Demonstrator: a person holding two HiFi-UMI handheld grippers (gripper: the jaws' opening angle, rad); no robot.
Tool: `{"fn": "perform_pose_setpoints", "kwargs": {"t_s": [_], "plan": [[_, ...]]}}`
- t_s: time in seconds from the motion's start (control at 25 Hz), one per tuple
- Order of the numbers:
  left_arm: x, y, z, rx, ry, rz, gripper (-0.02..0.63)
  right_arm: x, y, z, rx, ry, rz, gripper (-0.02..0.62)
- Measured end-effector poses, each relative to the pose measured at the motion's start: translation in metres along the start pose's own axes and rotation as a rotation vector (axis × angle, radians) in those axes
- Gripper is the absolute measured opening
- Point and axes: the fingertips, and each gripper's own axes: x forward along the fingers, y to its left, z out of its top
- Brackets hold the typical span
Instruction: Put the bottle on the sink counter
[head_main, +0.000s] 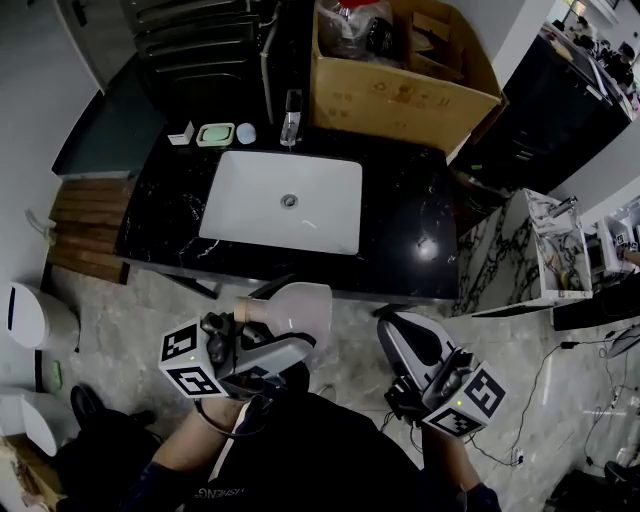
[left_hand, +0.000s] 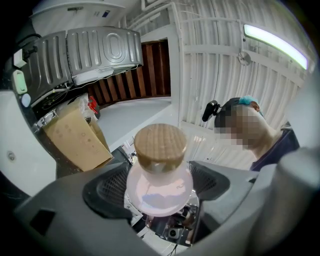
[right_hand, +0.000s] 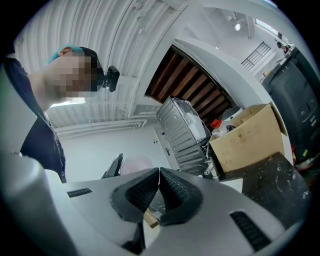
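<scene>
A pale pink translucent bottle with a cork cap lies sideways in my left gripper, in front of the counter and below its near edge. In the left gripper view the bottle fills the gap between the jaws, cap toward the camera, and the left gripper is shut on its body. The black sink counter holds a white basin. My right gripper hangs to the right of the bottle. The right gripper has its jaws pressed together, with nothing held.
A faucet, a green soap dish and a small white item stand behind the basin. A large open cardboard box takes up the counter's back right. A white bin stands on the floor at left and a white cluttered unit at right.
</scene>
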Motion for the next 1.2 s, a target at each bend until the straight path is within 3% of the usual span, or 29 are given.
{"fn": "perform_pose_setpoints", "kwargs": {"t_s": [0.56, 1.2], "plan": [[0.004, 0.071, 0.062, -0.020, 0.030, -0.009, 0.383, 0.084, -0.040, 0.008, -0.003, 0.014, -0.040, 0.026], [0.005, 0.110, 0.099, -0.034, 0.066, -0.023, 0.383, 0.134, -0.058, 0.019, 0.012, -0.021, -0.074, 0.026]]}}
